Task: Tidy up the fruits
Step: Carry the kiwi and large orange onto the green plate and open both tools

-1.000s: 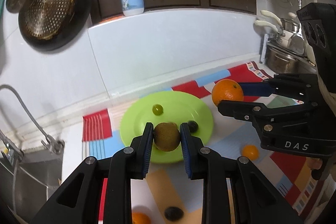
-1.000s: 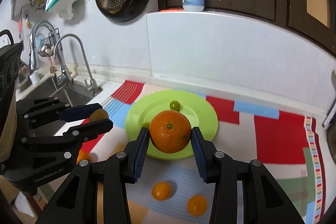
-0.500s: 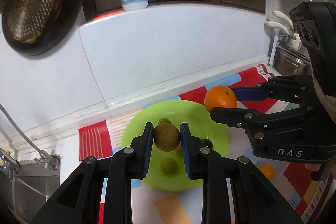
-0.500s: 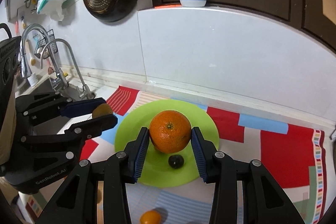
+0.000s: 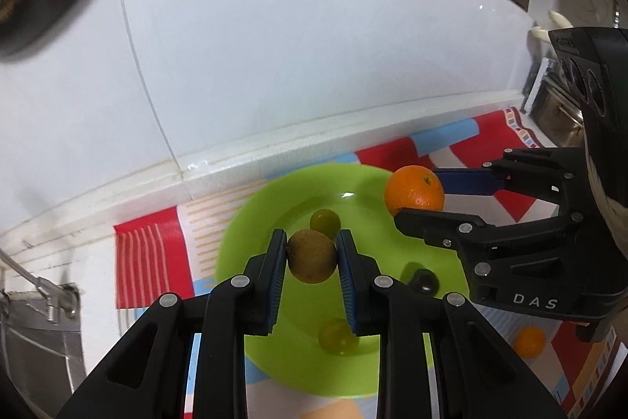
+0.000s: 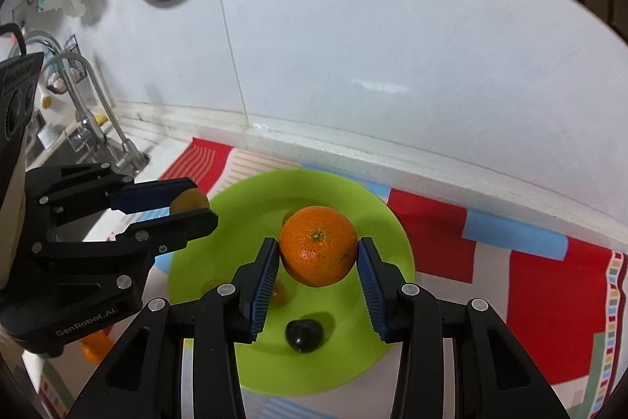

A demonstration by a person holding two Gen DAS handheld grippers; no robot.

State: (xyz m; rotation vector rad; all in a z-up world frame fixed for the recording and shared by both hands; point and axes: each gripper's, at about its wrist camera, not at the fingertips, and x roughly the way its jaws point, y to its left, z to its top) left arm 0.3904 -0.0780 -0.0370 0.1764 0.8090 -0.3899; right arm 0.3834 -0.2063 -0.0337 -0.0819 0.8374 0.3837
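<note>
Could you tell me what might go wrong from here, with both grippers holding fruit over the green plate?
The round orange in the right gripper hangs above a small dark fruit on the lime-green plastic plate; released here, it could knock that off.

The brown kiwi in the left gripper sits over two green grapes; it may strike them.

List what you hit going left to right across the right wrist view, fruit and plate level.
Faucet → left hand-held gripper clamping a brown fruit → green plate → orange in the right hand-held gripper → red patch of mat.
</note>
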